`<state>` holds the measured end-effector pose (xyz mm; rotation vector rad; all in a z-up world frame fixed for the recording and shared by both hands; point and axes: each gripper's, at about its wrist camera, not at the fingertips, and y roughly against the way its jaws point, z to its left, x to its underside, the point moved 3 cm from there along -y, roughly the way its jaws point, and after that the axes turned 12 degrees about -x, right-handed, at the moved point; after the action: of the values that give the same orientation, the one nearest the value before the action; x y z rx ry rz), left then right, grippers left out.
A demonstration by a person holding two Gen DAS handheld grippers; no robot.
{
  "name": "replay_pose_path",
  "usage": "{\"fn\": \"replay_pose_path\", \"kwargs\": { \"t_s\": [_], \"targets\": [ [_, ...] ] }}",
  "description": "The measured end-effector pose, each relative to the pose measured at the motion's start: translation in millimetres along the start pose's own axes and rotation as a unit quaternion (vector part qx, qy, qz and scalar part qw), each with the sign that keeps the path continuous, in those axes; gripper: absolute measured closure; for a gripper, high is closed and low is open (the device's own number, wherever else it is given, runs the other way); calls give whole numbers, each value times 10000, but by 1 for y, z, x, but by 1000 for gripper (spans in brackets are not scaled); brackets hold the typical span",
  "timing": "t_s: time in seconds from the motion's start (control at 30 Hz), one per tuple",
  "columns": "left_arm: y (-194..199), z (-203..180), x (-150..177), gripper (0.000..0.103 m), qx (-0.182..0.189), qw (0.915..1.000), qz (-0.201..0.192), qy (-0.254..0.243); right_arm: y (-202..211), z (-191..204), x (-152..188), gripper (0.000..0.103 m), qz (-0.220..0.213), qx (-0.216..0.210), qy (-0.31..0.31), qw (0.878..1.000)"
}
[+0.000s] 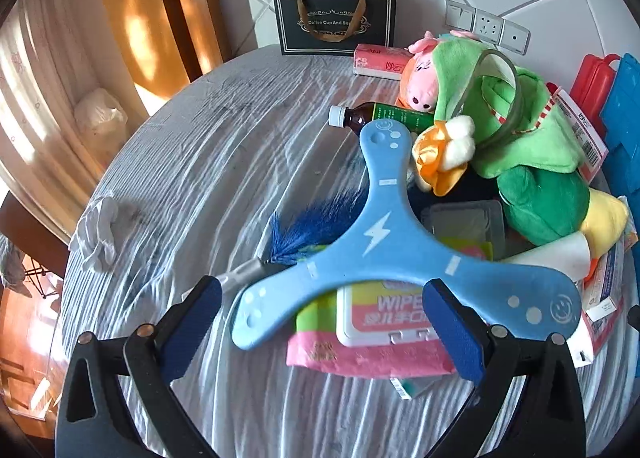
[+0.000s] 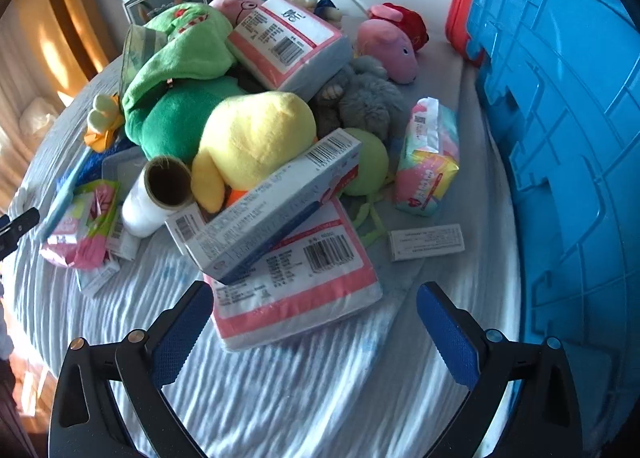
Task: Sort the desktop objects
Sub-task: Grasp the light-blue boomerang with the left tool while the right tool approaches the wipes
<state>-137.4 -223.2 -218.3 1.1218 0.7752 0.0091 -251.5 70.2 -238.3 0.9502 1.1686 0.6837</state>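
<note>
A pile of objects lies on the round table. In the left wrist view my left gripper (image 1: 324, 322) is open, its jaws either side of a blue three-armed boomerang (image 1: 384, 234) that rests on a wipes pack (image 1: 380, 322). Behind are a blue feather duster (image 1: 312, 226), a dark bottle (image 1: 380, 118) and a green plush toy (image 1: 520, 138). In the right wrist view my right gripper (image 2: 316, 330) is open and empty, just in front of a pink tissue pack (image 2: 300, 278) under a long white box (image 2: 272, 210). A yellow plush (image 2: 256, 138) lies behind.
A large blue plastic crate (image 2: 560, 138) stands at the right, a red case (image 2: 460, 10) behind it. A black gift bag (image 1: 334, 22) stands against the wall. A white glove (image 1: 98, 234) lies at the table's left edge. A small white box (image 2: 427, 242) lies near the crate.
</note>
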Motion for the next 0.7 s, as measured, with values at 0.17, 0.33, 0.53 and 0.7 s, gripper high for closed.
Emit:
{"fn": "replay_pose_path", "kwargs": {
  "t_s": [0.17, 0.33, 0.53, 0.7],
  "targets": [
    [-30, -3, -33, 0, 683, 9970, 353, -99, 3, 15, -16, 0, -179, -35, -316, 9993],
    [-59, -42, -57, 4, 883, 9938, 545, -389, -7, 35, -35, 7, -285, -180, -604, 9976],
    [-83, -69, -40, 45, 1130, 9856, 935, -841, -27, 67, -47, 50, -143, -271, -362, 9989],
    [-54, -42, -16, 53, 1276, 9860, 675, -837, -35, 84, -51, 51, -113, -387, -164, 9991]
  ]
}}
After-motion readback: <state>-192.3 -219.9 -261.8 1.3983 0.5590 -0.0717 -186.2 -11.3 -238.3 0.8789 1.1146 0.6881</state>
